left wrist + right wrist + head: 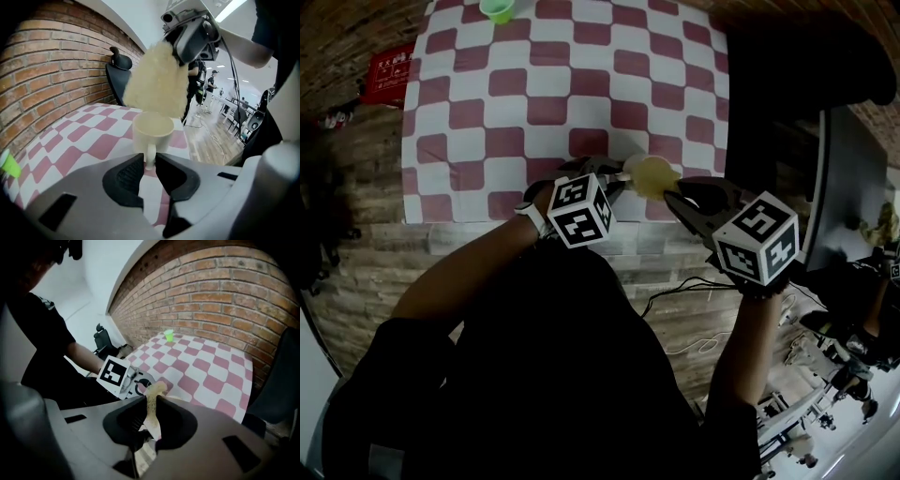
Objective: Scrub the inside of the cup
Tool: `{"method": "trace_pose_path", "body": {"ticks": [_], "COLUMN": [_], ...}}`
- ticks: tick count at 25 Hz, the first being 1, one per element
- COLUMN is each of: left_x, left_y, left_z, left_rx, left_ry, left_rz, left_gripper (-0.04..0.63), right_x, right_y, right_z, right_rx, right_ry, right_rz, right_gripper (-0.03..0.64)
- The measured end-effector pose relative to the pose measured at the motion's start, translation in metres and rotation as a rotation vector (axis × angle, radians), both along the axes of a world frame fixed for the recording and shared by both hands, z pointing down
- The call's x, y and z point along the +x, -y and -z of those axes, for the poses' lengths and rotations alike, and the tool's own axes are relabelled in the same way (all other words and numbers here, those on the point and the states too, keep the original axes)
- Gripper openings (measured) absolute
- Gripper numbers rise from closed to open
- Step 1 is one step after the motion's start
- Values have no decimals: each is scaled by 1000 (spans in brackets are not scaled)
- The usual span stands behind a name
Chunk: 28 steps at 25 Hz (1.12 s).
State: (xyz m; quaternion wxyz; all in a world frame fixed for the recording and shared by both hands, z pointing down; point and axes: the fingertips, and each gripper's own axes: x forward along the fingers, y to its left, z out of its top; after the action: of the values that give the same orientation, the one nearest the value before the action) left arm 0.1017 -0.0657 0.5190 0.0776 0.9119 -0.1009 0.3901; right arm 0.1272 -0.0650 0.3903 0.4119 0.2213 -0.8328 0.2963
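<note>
Cream cup [152, 131] is clamped by its handle in the left tool [149, 161], over the tabletop's [487, 150] 5 o'clock edge. The sponge [157, 84], pinched in the right tool [151, 401], could twist it loose if pushed hard.

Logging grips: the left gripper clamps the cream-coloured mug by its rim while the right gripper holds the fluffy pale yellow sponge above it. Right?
Not the rim: the left gripper view shows the left gripper clamping the cream-coloured mug by its handle. The right gripper does hold the fluffy pale yellow sponge above it.
</note>
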Motion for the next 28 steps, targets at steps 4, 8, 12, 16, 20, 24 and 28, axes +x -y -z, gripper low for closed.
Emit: {"method": "trace_pose_path", "body": {"ticks": [4, 8, 12, 16, 20, 24, 28], "left_x": [0, 1, 2, 3, 3, 1, 1], "left_y": [0, -2, -3, -1, 2, 2, 2], "left_z": [0, -1, -2, -2, -2, -4, -4], "left_rx": [2, -4, -4, -3, -1, -4, -7], "left_ry": [6, 11, 12, 15, 14, 16, 19], "left_rz": [-6, -6, -6, -4, 0, -3, -6], "left_gripper": [87, 87, 87, 87, 87, 87, 87], "right_x": [24, 21, 13, 6, 11, 12, 19], "right_y": [10, 0, 0, 4, 8, 8, 10], "right_z": [2, -39, -84, -110, -114, -96, -61], "right_rx": [106, 65, 56, 95, 177, 245, 321], "right_ry": [-219, -346, -450, -559, -659, -672, -652], "right_rz": [15, 120, 189, 262, 312, 297, 223], "right_gripper": [71, 71, 71, 71, 71, 71, 71]}}
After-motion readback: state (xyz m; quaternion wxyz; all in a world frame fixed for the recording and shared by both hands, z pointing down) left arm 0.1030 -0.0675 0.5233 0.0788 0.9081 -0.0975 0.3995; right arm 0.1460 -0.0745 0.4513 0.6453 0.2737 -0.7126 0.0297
